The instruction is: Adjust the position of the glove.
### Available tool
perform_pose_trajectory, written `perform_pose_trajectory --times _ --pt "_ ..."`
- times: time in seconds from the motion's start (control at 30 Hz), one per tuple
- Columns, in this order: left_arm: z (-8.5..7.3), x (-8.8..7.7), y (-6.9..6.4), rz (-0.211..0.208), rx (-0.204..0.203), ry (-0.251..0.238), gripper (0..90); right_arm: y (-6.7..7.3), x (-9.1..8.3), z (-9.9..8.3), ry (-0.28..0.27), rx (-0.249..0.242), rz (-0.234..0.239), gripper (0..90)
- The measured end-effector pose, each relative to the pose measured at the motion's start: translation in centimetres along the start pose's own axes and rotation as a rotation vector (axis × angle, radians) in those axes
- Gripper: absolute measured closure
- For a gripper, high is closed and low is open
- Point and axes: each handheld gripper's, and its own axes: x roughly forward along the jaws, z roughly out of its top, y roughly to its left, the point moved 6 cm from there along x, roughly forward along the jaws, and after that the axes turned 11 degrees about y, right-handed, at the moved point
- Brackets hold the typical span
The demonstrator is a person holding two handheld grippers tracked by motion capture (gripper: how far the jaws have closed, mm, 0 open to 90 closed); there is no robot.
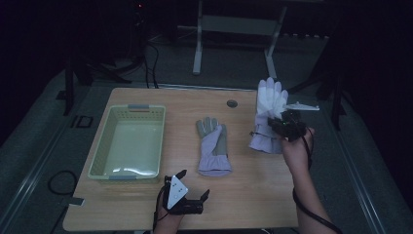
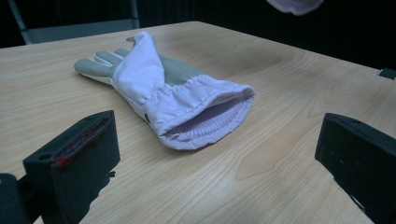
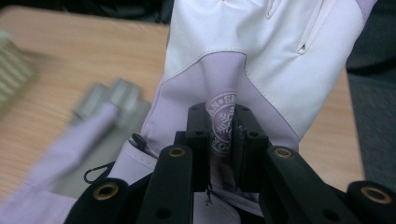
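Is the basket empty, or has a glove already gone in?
Empty. The high view shows the basket with a bare floor; one glove lies on the table, the other glove is pinched in the right gripper.

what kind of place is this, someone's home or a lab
Most likely a lab or recording room: a bare pale wooden table stands on grey carpet, cables trail across the dark floor, and a metal-legged desk frame stands behind.

Dim lab or test room, lone wooden table point(image 1: 243, 195), grey carpet point(image 1: 44, 146), cables point(image 1: 151, 63), metal frame legs point(image 1: 197, 44)
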Motion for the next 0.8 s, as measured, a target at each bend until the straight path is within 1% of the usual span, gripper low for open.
perform_pose_trajectory --times 0.07,0.13,0.17,0.23,0.27,0.33,0.43,0.47,0.53,0.57,0.67,0.7,0.73,0.8 --pt "0.0 0.0 0.0 -0.002 0.005 0.0 0.0 1.2 -0.3 0.5 -0.018 -0.005 0.013 78.8" --pt "0.0 0.0 -0.1 -0.001 0.011 -0.002 0.0 2.2 -0.5 0.9 -0.023 -0.008 0.029 78.7" --pt "0.0 0.0 -0.1 -0.001 0.012 -0.001 0.0 2.9 -0.6 1.1 -0.028 -0.007 0.039 78.7" --pt "0.0 0.0 -0.1 -0.002 0.009 -0.001 0.0 4.0 -0.6 1.3 -0.026 -0.023 0.046 78.6" --pt "0.0 0.0 -0.1 -0.003 0.008 0.001 0.0 4.8 -0.5 1.4 -0.026 -0.031 0.05 78.6" --pt "0.0 0.0 -0.1 -0.002 0.006 0.0 0.0 5.9 -0.3 1.4 -0.021 -0.039 0.069 78.6" --pt "0.0 0.0 -0.1 -0.002 0.007 0.0 0.0 7.8 0.4 1.3 -0.007 -0.055 0.095 78.6" --pt "0.0 0.0 -0.1 -0.003 0.007 0.0 0.0 8.7 0.7 1.2 0.004 -0.065 0.105 78.6" --pt "0.0 0.0 -0.1 -0.002 0.008 -0.001 0.0 9.8 1.2 1.0 0.015 -0.069 0.114 78.6" --pt "0.0 0.0 -0.1 -0.001 0.009 -0.001 0.0 10.5 1.6 0.8 0.018 -0.074 0.125 78.6" --pt "0.0 0.0 -0.1 -0.001 0.009 -0.002 0.0 12.1 2.4 0.2 0.04 -0.079 0.147 78.6" --pt "0.0 0.0 -0.1 -0.001 0.009 -0.002 0.0 12.1 2.4 0.2 0.04 -0.079 0.147 78.6" --pt "0.0 0.0 -0.1 -0.002 0.01 -0.003 0.0 12.5 2.8 -0.1 0.054 -0.093 0.138 78.7" --pt "0.0 0.0 -0.1 -0.004 0.005 -0.003 0.0 13.3 3.8 -0.7 0.095 -0.103 0.139 78.7"
